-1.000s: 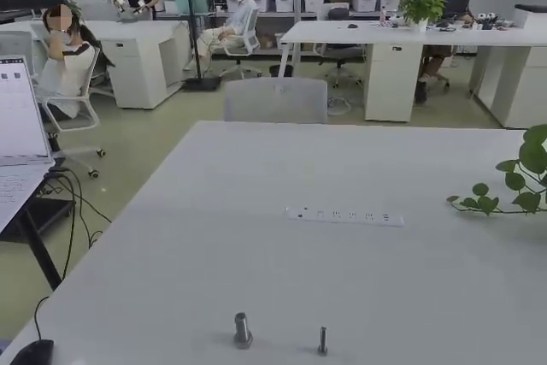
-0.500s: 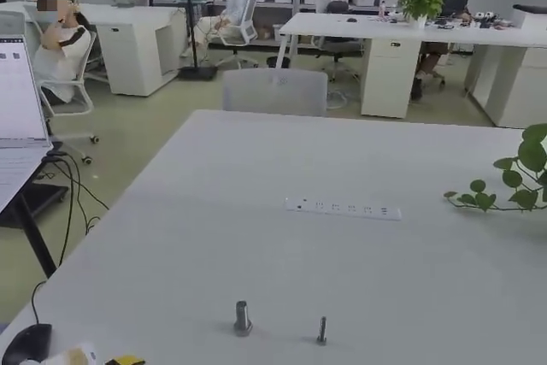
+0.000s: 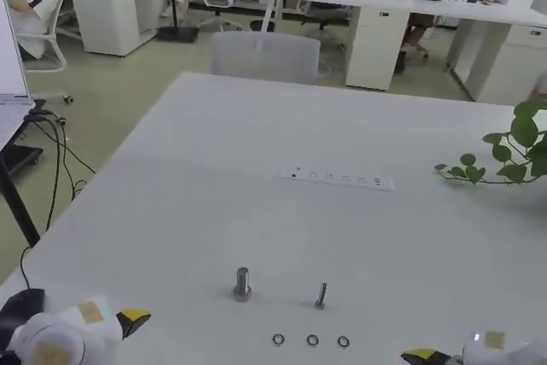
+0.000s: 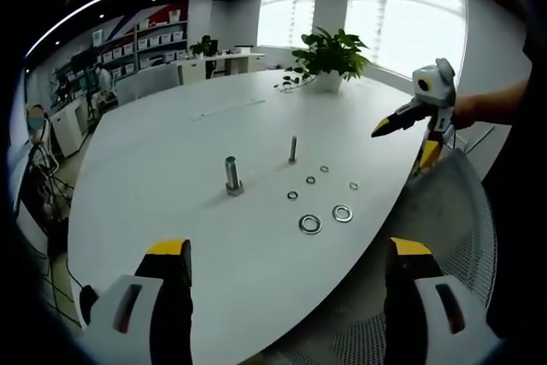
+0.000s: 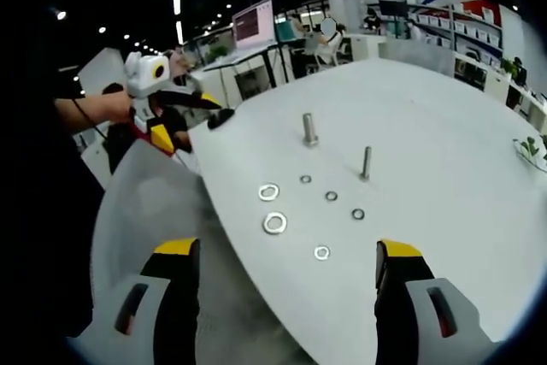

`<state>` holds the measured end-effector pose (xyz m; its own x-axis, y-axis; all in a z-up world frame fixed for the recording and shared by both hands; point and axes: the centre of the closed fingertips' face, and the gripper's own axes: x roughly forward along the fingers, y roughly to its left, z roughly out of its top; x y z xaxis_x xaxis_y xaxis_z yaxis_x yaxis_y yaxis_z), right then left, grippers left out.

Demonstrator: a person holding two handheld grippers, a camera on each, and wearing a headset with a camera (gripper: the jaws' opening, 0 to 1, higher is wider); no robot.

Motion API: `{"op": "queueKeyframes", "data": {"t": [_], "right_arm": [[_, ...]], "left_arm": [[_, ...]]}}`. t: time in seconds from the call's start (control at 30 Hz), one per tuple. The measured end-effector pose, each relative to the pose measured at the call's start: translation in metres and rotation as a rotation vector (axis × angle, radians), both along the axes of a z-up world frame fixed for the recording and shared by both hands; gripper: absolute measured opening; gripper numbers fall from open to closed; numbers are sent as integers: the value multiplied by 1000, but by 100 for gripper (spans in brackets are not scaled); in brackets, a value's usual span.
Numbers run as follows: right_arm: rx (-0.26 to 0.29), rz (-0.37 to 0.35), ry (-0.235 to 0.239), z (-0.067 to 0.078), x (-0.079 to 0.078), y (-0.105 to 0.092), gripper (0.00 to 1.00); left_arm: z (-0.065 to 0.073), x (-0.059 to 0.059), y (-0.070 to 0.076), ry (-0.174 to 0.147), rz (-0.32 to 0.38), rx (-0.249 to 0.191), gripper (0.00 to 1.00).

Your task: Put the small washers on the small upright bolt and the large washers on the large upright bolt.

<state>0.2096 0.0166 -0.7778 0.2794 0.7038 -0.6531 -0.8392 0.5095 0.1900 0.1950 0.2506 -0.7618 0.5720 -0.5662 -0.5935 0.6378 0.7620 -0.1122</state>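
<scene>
In the left gripper view, the left gripper (image 4: 288,254) has its yellow-tipped fingers spread wide along the bottom edge, holding nothing. At centre frame on the white counter (image 4: 171,126), the large upright steel bolt (image 4: 232,175) stands left of the small upright steel bolt (image 4: 293,149). Four small steel washers (image 4: 310,180) and two large steel washers (image 4: 310,225) lie loose just below them. The right gripper (image 5: 287,249) is likewise spread and empty. A grey mesh chair back (image 4: 457,211) crosses the lower right. In the head view, a white power strip (image 3: 338,179) lies mid-frame, with a green trailing plant (image 3: 513,151) at the right edge.

Both left gripper (image 4: 289,250) and right gripper (image 5: 287,248) gape — fingers wide apart.
</scene>
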Motion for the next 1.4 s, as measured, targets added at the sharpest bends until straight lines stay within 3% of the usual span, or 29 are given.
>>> {"op": "queueKeyframes", "data": {"t": [0.23, 0.47, 0.6, 0.93, 1.03, 1.13, 1.3, 1.4], "right_arm": [[-38, 12, -12, 5, 13, 15, 85], [-103, 44, -13, 3, 24, 32, 80], [-132, 69, -17, 2, 27, 44, 78], [-228, 156, -23, -11, 26, 61, 72], [-304, 227, -39, -22, 23, 60, 71], [-355, 283, -41, -29, 18, 61, 70], [-361, 316, -27, -35, 13, 70, 68], [-403, 365, -35, -41, 12, 71, 67]], "left_arm": [[5, 5, 1, -11, -19, -50, 94], [-8, 9, 2, 5, -90, -2, 95], [-12, 10, 2, -2, -112, 2, 95], [-24, -2, -2, 26, -180, 6, 94], [-24, -2, -3, 38, -177, -13, 94], [-23, 1, -3, 26, -178, -4, 93], [-19, 6, -4, 7, -179, -8, 94], [-19, 7, -4, -10, -188, 10, 93]]}}
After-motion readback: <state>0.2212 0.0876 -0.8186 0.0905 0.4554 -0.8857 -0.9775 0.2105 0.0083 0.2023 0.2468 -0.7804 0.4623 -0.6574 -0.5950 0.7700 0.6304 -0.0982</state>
